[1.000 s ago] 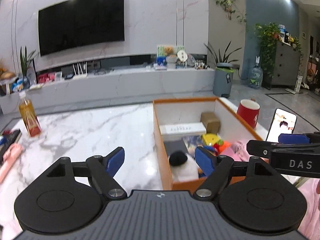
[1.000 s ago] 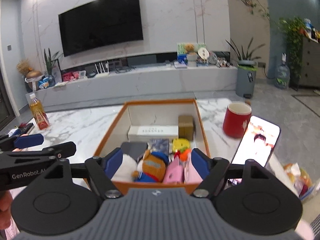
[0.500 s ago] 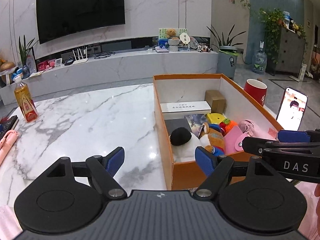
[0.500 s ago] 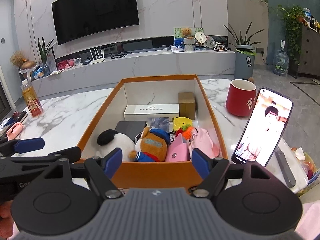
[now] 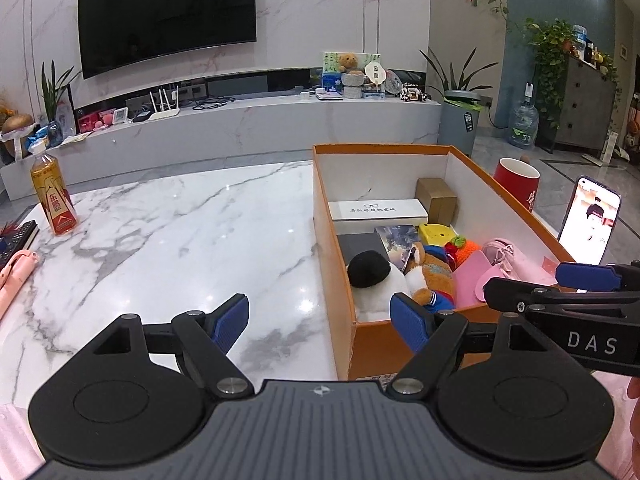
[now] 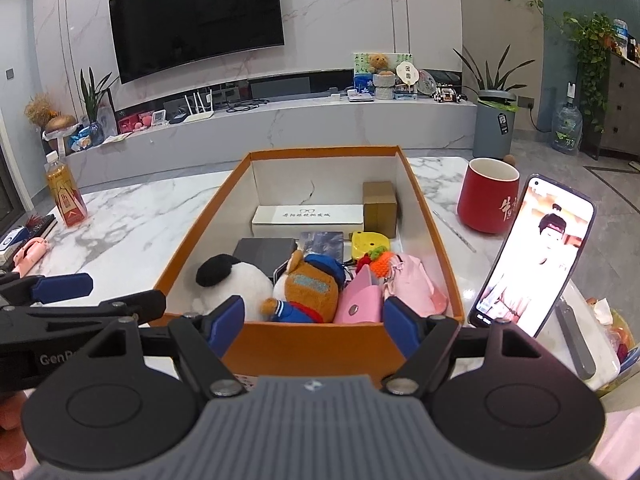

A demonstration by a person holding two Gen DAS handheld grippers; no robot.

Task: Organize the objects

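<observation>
An orange box stands on the marble table. It holds a white plush with a black ear, a brown plush in blue, pink pouches, a white case, a brown carton and a yellow toy. My left gripper is open and empty, held above the table near the box's front left corner. My right gripper is open and empty in front of the box's near wall.
A red mug and a propped phone stand right of the box. A tea bottle, a remote and a pink item lie at the table's left. A TV console stands behind.
Both grippers have drawn back and risen from the box, so more of its inside shows. Both stay open and empty.
</observation>
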